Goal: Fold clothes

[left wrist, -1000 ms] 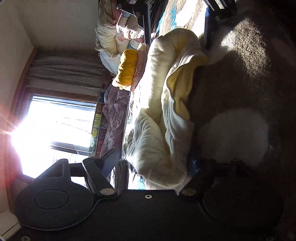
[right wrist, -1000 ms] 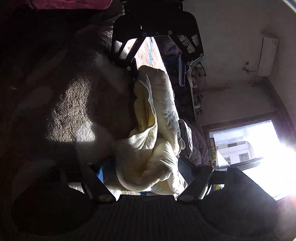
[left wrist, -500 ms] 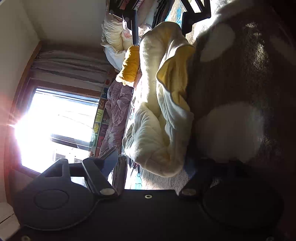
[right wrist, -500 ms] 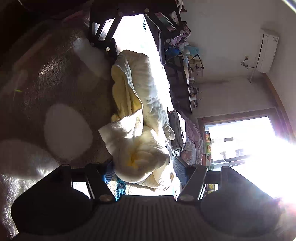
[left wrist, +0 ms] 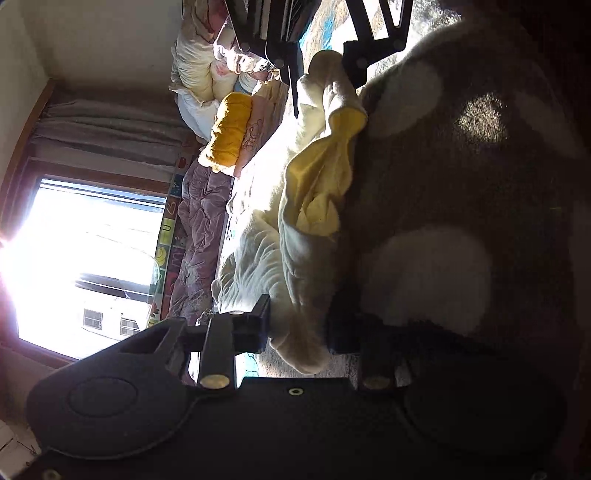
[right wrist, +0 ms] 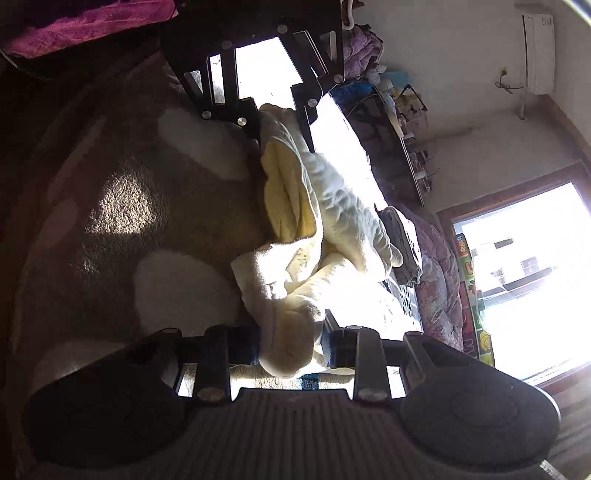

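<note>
A cream fleece garment with a yellow lining (left wrist: 314, 192) lies bunched in a long roll on a brown blanket with pale spots (left wrist: 461, 166). My left gripper (left wrist: 299, 332) is shut on one end of the garment. My right gripper (right wrist: 290, 343) is shut on the other end of the same garment (right wrist: 306, 236). Each view shows the other gripper at the far end of the roll: the right gripper (left wrist: 325, 74) in the left wrist view, the left gripper (right wrist: 277, 118) in the right wrist view.
A purple quilt (left wrist: 195, 236), a yellow cushion (left wrist: 229, 133) and pale pillows (left wrist: 199, 70) lie along the window side. A bright window (right wrist: 524, 280) glares. A shelf with clutter (right wrist: 402, 122) stands by the wall. A magenta cloth (right wrist: 88, 26) lies at the blanket's far side.
Both grippers have closed their jaws onto the ends of the garment. The garment is now stretched longer between them and the far gripper looks nearer.
</note>
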Demonstrator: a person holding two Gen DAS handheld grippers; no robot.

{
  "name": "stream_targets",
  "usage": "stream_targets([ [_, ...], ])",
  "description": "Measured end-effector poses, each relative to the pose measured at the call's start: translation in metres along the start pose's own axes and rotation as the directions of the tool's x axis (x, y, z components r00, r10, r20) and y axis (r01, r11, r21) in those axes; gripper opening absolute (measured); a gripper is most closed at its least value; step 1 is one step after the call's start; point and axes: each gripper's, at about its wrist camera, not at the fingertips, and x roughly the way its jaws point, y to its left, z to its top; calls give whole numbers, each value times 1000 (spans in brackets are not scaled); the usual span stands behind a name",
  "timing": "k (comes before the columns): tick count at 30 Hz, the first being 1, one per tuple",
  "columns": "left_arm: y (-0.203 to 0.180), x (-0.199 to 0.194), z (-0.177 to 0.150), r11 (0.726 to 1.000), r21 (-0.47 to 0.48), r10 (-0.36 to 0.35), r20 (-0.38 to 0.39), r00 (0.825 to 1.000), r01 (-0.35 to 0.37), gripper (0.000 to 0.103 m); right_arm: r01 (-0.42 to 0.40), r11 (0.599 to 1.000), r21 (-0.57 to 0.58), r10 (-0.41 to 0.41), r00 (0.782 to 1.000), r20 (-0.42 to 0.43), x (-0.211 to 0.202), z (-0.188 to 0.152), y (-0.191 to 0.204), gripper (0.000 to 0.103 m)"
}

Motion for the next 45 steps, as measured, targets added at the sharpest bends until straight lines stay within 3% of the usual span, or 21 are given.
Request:
stream_targets([
  [4,8,-37,-3,997,59,-46,58,997,42,28,-52,994,93,47,997,56,-38,1,-15,32],
  [8,45,-61,-3,984,-20,-176,92,980,178,28,-133,966,221,106,986,132,-72,-2,-43,32],
  [12,93,-65,-9,935,-167,-292,140,946,313,32,-184,873,451,101,974,202,-66,-32,-83,32],
  [13,105,-61,-12,916,-203,-317,159,935,345,33,-198,841,504,97,971,219,-64,-40,-93,32],
  [14,118,-56,-18,881,-270,-347,190,918,389,33,-212,805,554,92,967,235,-63,-47,-103,32],
  [16,144,-45,-31,794,-394,-383,267,884,463,37,-240,724,647,79,960,268,-60,-62,-124,34],
  [17,156,-34,-39,752,-458,-366,307,878,474,37,-254,679,689,71,957,283,-58,-70,-134,34],
  [19,183,-8,-60,588,-600,-369,398,840,542,41,-282,580,764,51,949,312,-55,-85,-154,34],
  [23,209,52,-98,240,-766,-256,542,800,596,42,-337,358,871,2,933,360,-49,-116,-194,34],
  [24,209,68,-106,150,-783,-224,568,792,604,41,-349,283,893,-2,931,365,-34,-127,-195,34],
  [27,211,120,-123,-80,-807,-172,590,789,585,42,-375,50,926,-16,927,376,14,-160,-197,34],
  [28,210,131,-127,-129,-807,-168,591,789,576,41,-379,-30,925,-22,925,379,29,-171,-198,34],
  [29,208,146,-134,-201,-804,-165,591,789,560,42,-382,-108,918,-27,924,381,45,-182,-198,34],
  [30,208,157,-139,-244,-801,-162,589,792,546,42,-383,-186,905,-33,923,384,61,-193,-199,34],
  [31,202,170,-142,-295,-794,-157,589,793,531,42,-378,-246,893,-28,923,383,76,-199,-196,34],
  [32,194,181,-152,-370,-776,-151,592,792,510,42,-371,-305,877,-23,924,383,92,-205,-194,34],
  [35,167,206,-173,-529,-724,-152,594,790,443,42,-345,-462,817,-22,925,379,127,-221,-180,34],
  [39,139,226,-183,-639,-681,-175,581,795,357,43,-325,-608,724,-45,925,378,156,-242,-155,34],
  [40,135,228,-183,-653,-671,-166,580,798,352,44,-317,-604,731,-41,929,369,160,-242,-150,34],
  [42,130,229,-184,-662,-662,-149,576,803,352,46,-300,-595,746,-33,936,350,167,-242,-141,34],
  [45,134,222,-178,-612,-710,-148,535,832,349,48,-309,-566,764,-78,943,324,166,-237,-131,34],
])
